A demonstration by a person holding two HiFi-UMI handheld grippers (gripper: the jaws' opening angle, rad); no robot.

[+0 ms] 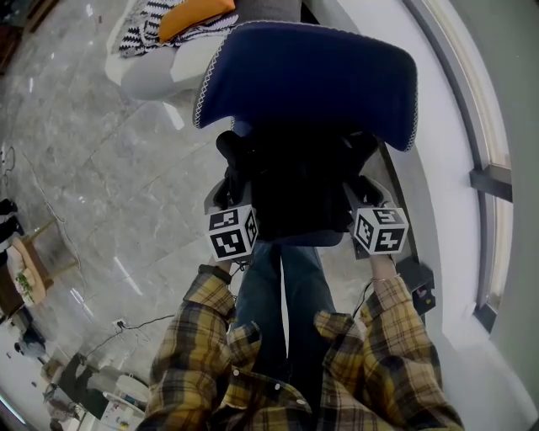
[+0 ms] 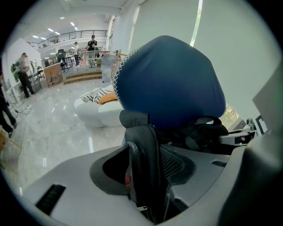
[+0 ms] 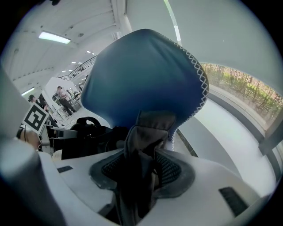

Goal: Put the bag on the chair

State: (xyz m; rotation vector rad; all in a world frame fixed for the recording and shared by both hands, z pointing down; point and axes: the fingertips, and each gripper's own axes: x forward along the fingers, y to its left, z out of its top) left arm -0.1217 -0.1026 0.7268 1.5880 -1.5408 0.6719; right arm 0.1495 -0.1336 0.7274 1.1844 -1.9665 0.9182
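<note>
The left gripper [image 2: 148, 178] has its jaws apart, with a zippered edge of the black bag [image 1: 295, 189] standing between them and a gap on one side. The right gripper [image 3: 140, 176] is parted the same way, a crumpled fold of that bag loose between its jaws. The bag sits on the seat of the chair [image 1: 312, 76], right against the blue backrest — I can't see what's inside it — and beyond lies a white sofa [image 1: 156, 71] with an orange cushion [image 1: 195, 14].
</note>
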